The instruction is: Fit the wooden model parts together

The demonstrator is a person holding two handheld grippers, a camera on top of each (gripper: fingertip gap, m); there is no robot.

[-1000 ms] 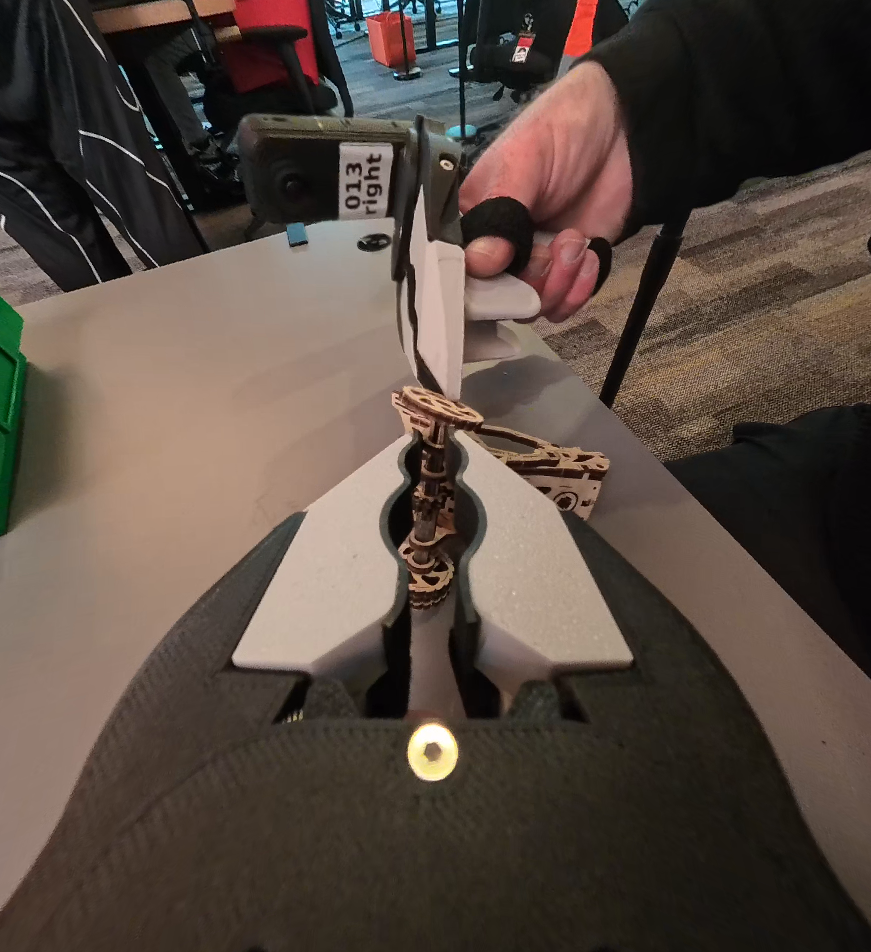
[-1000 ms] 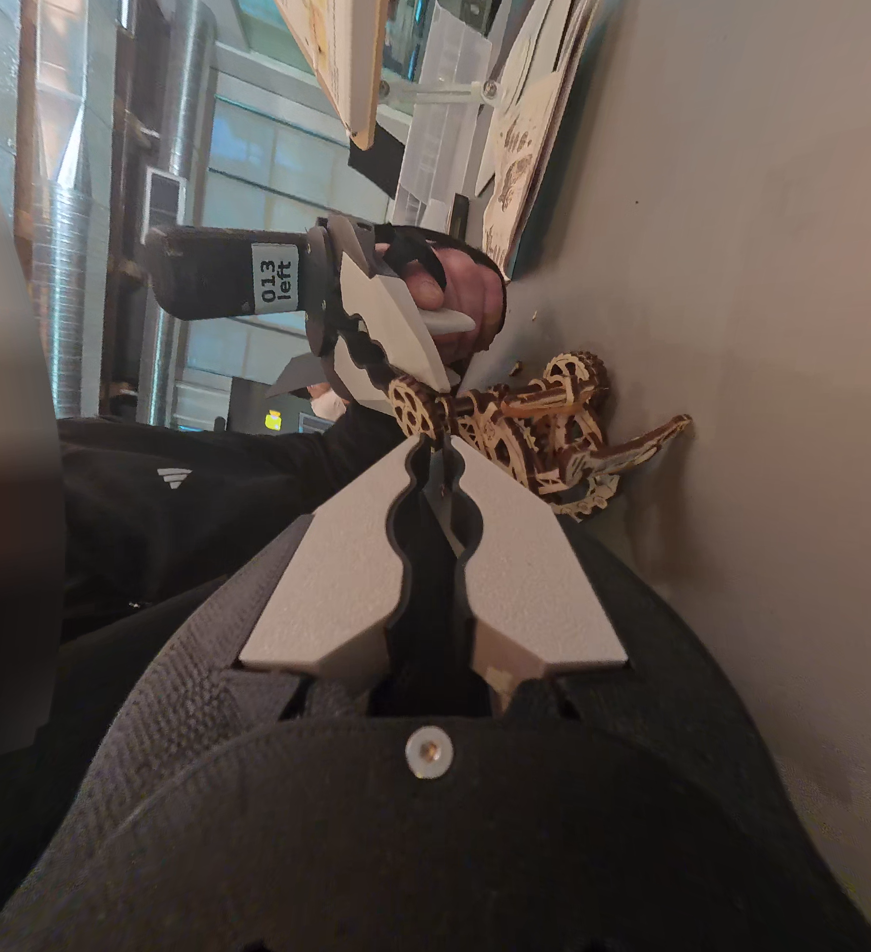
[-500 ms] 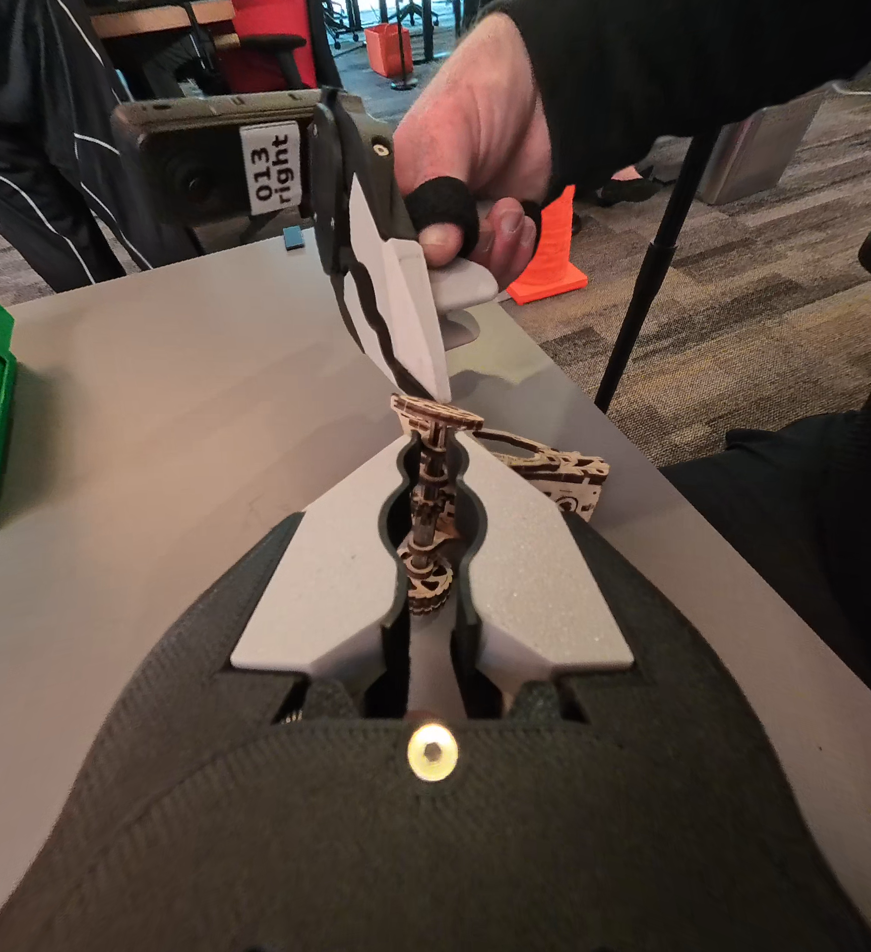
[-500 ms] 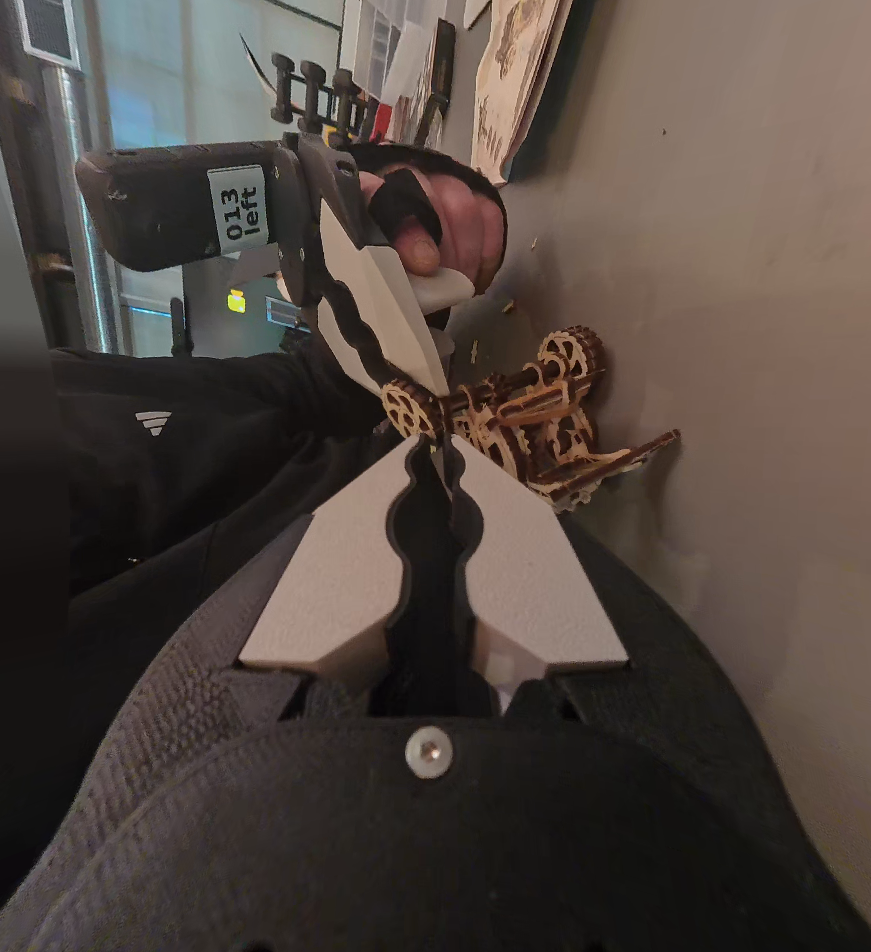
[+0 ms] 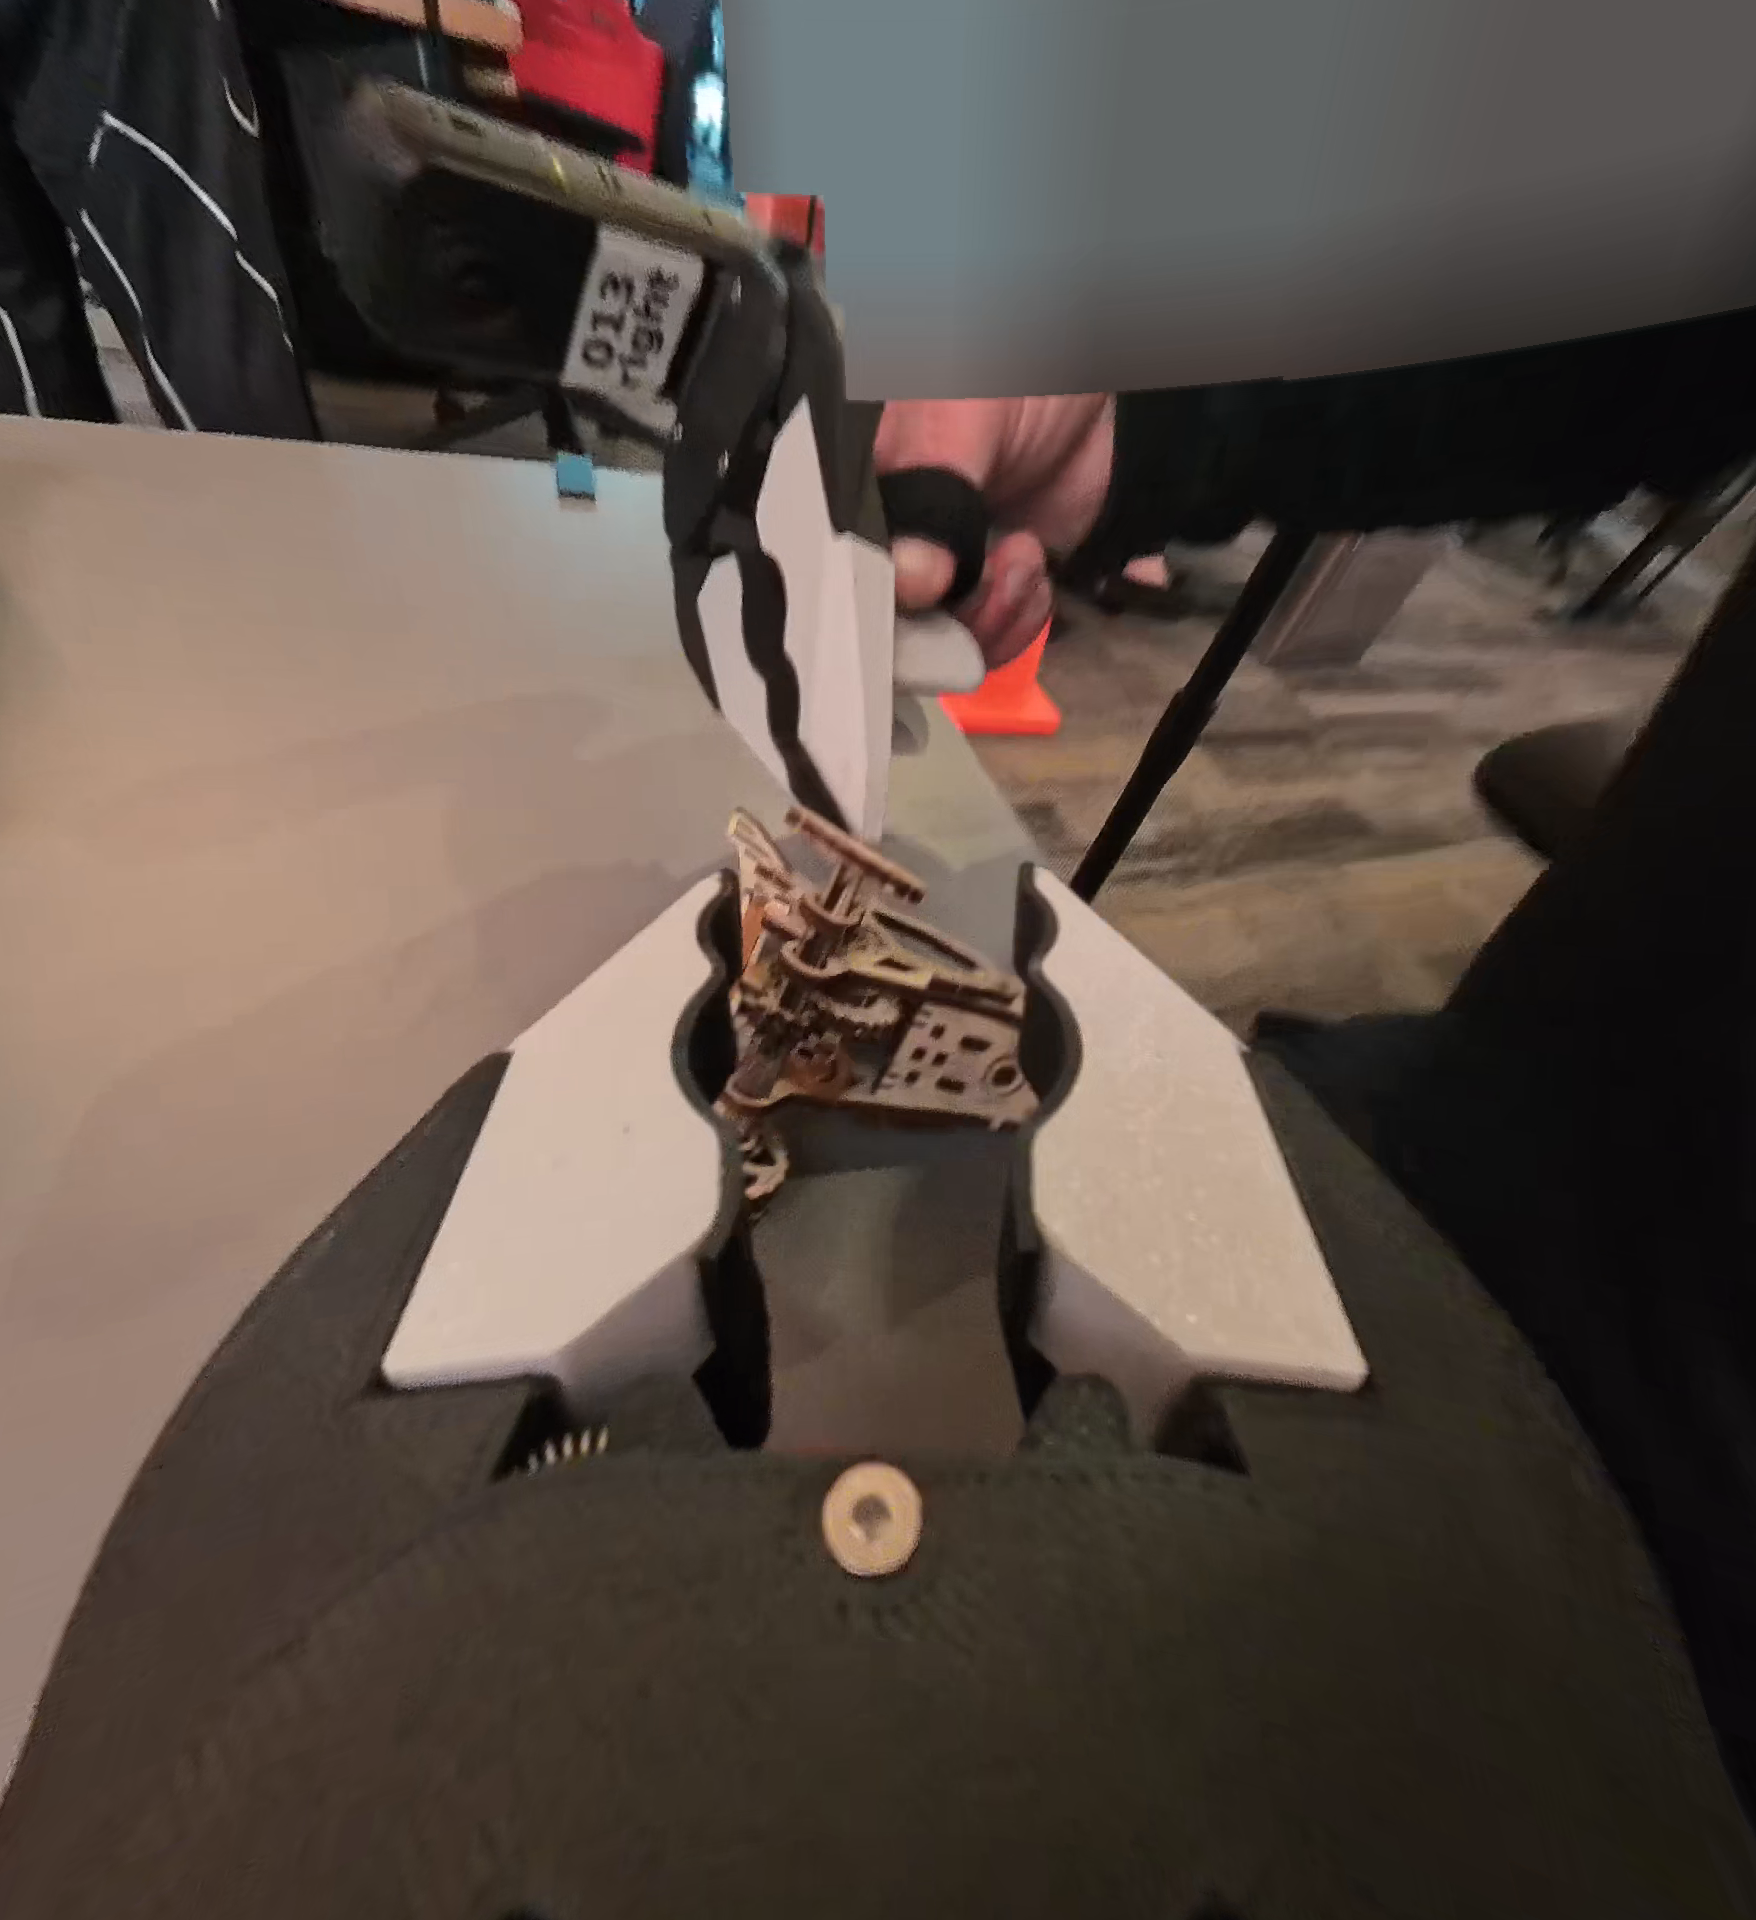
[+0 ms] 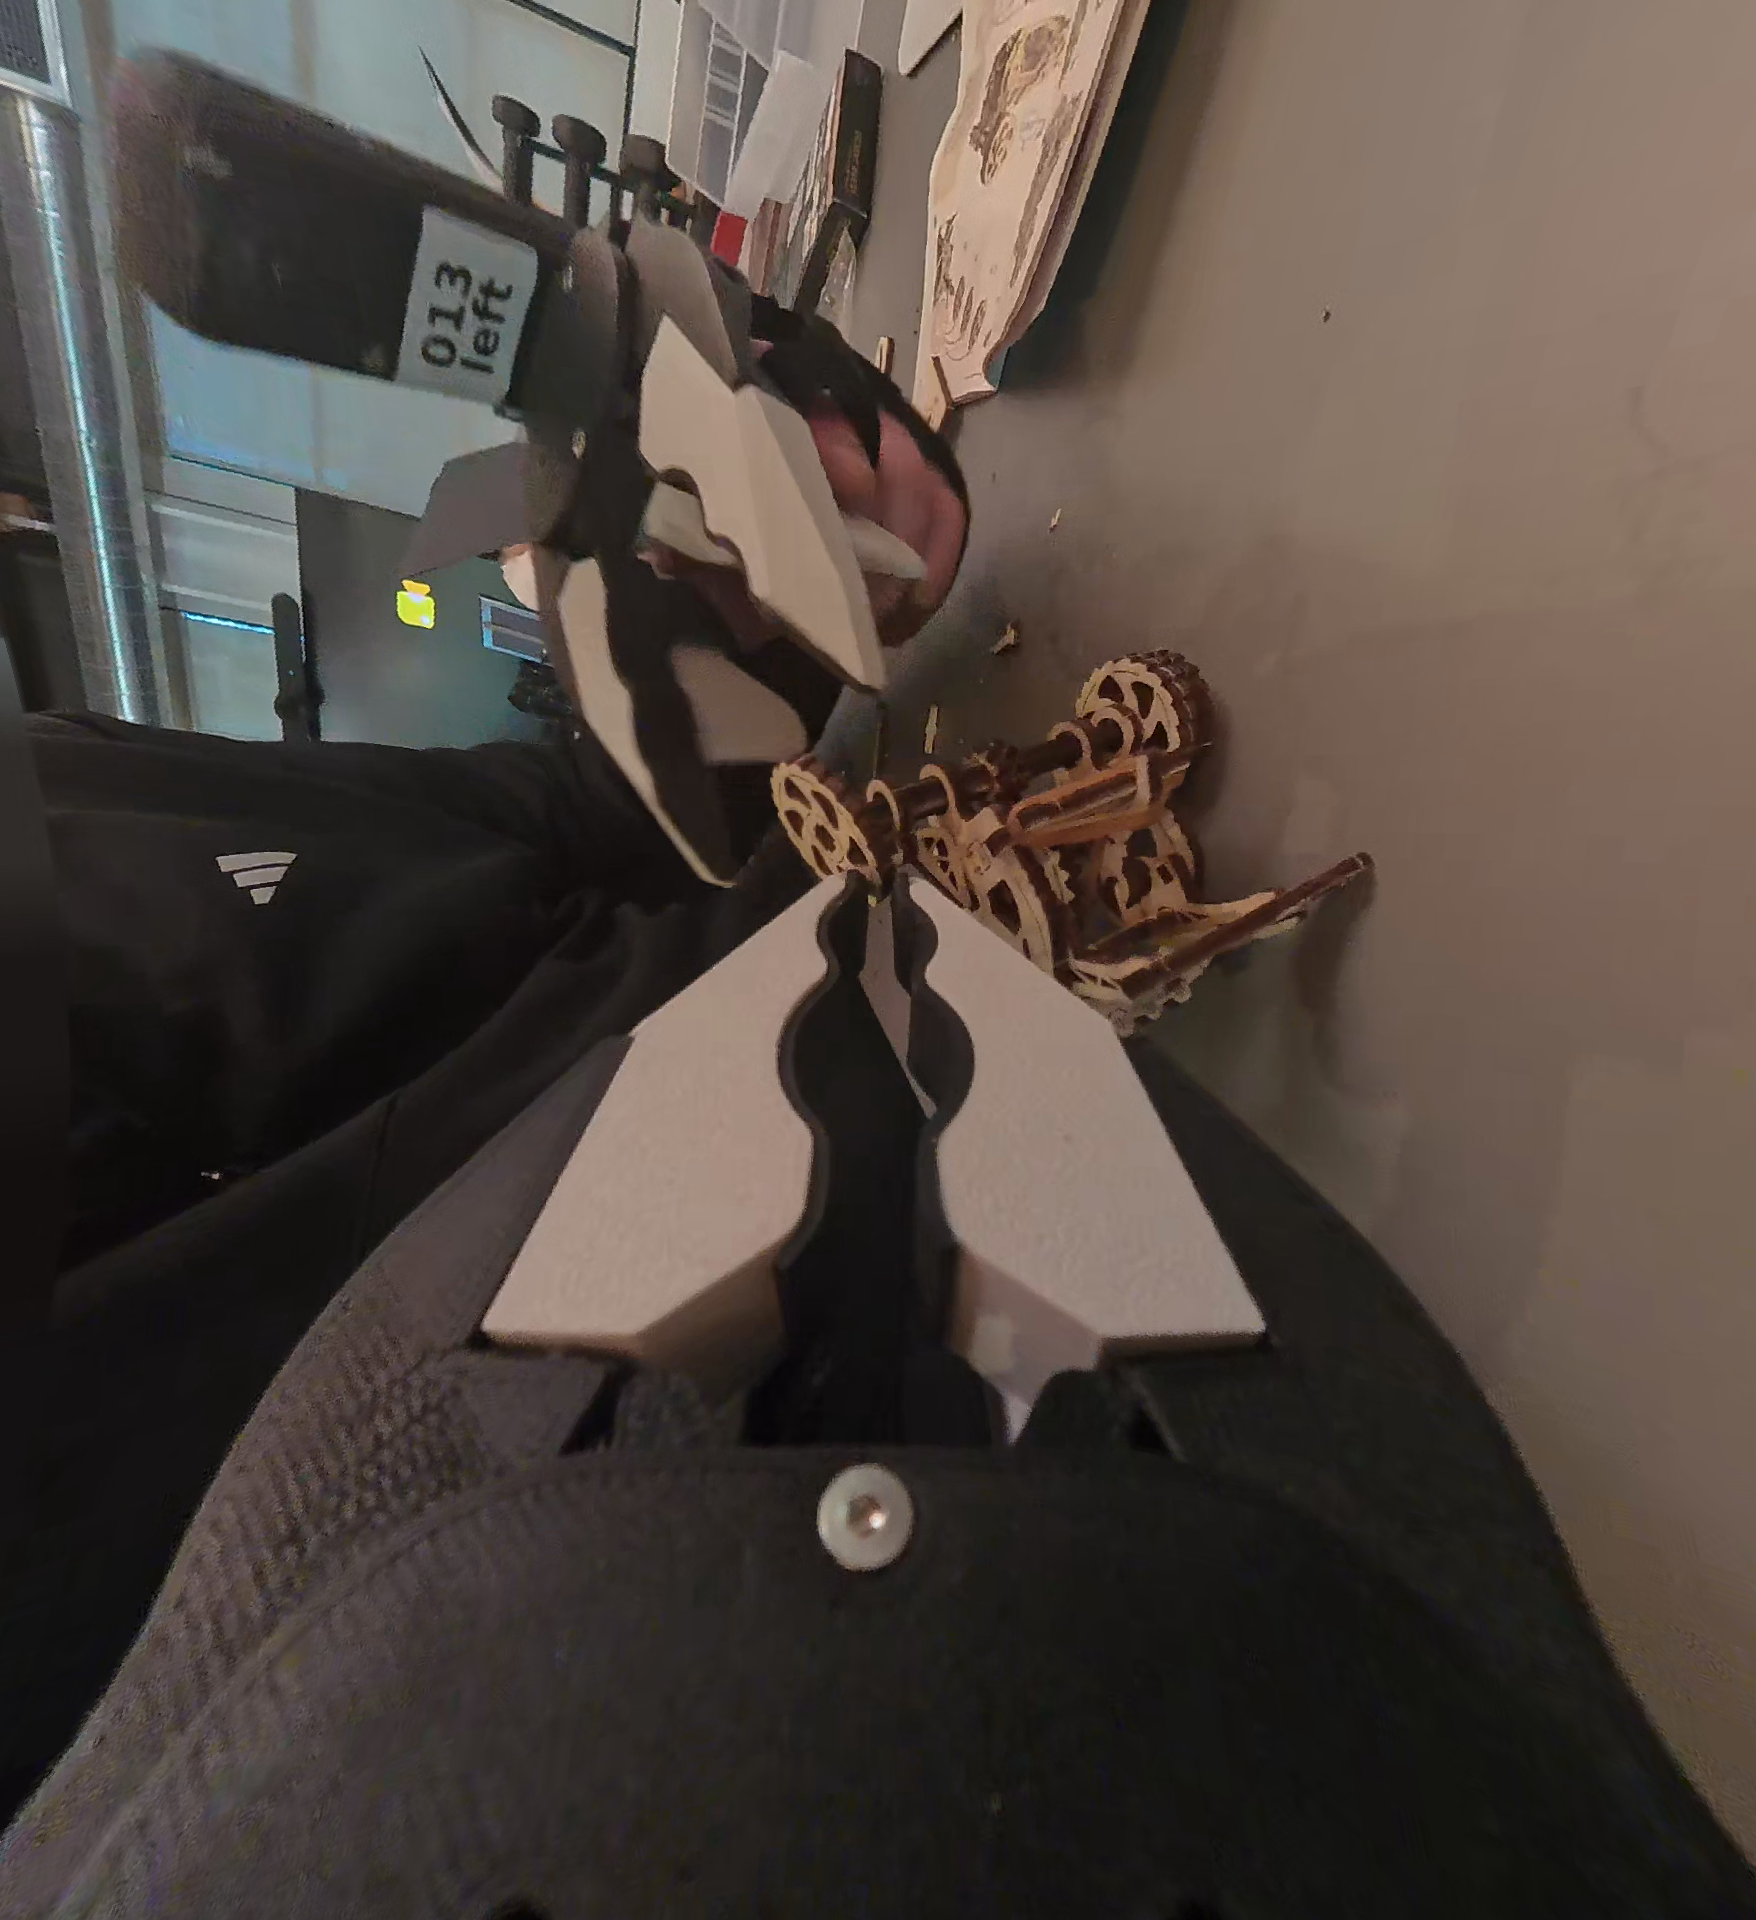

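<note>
We find a white label with black print on the dark body of the right gripper, up ahead of the left one; we leave its words unquoted. A second white label of the same kind sits on the left gripper, ahead and to the left of the right one. Lower left of that, a black sleeve bears a white striped emblem. A small yellow lit sign behind is too small for us to read.

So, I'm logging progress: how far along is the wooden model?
Mostly built: the wooden model rests on the table, wheels and gears fitted. In hand: right gripper tips at its end wheel, left gripper open around it. Whether parts remain isn't visible.
</note>
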